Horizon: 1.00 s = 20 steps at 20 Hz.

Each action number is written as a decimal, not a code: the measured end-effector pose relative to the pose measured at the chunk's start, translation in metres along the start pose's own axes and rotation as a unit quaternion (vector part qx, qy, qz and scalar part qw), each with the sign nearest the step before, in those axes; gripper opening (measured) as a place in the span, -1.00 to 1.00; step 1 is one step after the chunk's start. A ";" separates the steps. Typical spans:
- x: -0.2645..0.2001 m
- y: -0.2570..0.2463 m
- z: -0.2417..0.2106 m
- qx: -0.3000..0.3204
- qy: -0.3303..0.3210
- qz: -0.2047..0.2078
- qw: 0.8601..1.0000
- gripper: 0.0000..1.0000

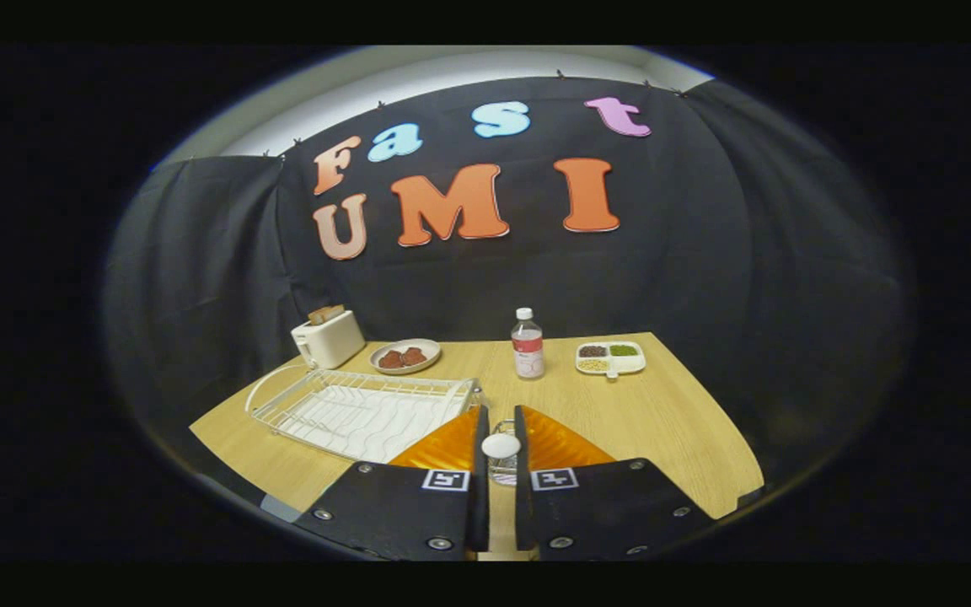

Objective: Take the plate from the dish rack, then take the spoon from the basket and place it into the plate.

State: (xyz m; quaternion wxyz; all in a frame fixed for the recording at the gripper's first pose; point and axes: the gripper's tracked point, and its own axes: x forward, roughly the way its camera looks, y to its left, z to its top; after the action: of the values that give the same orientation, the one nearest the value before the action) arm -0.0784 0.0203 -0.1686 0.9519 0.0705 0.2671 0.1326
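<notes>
The claw [500, 455] stands nearly closed, its fingers clamped on a white spoon [500, 445], whose handle drops out of sight between them. Behind the spoon a wire basket [503, 424] is mostly hidden. Left of the fingers lies the white dish rack [359, 409]. On the wooden desk [662, 413] beyond stand a toaster [328, 337], a plate [405, 356] holding brown food, a bottle [527, 344] with an unreadable label and a divided dish [610, 357].

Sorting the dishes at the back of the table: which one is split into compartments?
The white tray right of the water bottle, holding three separate fillings. The round plate by the toaster is undivided.
</notes>
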 end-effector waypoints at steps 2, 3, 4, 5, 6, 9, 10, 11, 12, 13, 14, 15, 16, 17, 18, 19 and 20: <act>-0.009 0.010 -0.006 0.006 0.009 0.016 1.000 -0.76; -0.013 0.014 -0.012 0.003 0.016 0.024 1.000 -0.76; -0.016 0.017 -0.019 0.000 0.024 0.028 0.999 -0.76; -0.021 0.021 -0.024 0.001 0.030 0.035 0.999 -0.76; -0.022 0.025 -0.028 0.005 0.035 0.042 0.998 -0.76; -0.023 0.042 -0.044 0.013 0.051 0.063 0.997 -0.76; -0.021 0.048 -0.053 0.016 0.063 0.072 0.995 -0.76; -0.019 0.057 -0.060 0.020 0.074 0.083 0.994 -0.76; -0.016 0.065 -0.065 0.023 0.081 0.094 0.992 -0.76; -0.014 0.072 -0.068 0.021 0.084 0.107 0.990 -0.76; -0.011 0.079 -0.071 0.015 0.088 0.118 0.989 -0.75; -0.007 0.087 -0.076 0.009 0.092 0.131 0.987 -0.76; -0.004 0.094 -0.080 0.002 0.097 0.143 0.985 -0.76; -0.002 0.102 -0.083 -0.003 0.102 0.156 0.982 -0.75; 0.001 0.109 -0.086 -0.007 0.104 0.168 0.980 -0.76; 0.006 0.117 -0.089 -0.009 0.105 0.181 0.978 -0.76; 0.008 0.123 -0.090 -0.013 0.106 0.192 0.976 -0.76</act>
State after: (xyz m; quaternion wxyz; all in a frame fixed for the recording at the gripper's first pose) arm -0.1460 0.1457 -0.2236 0.8757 0.0939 0.3467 0.3227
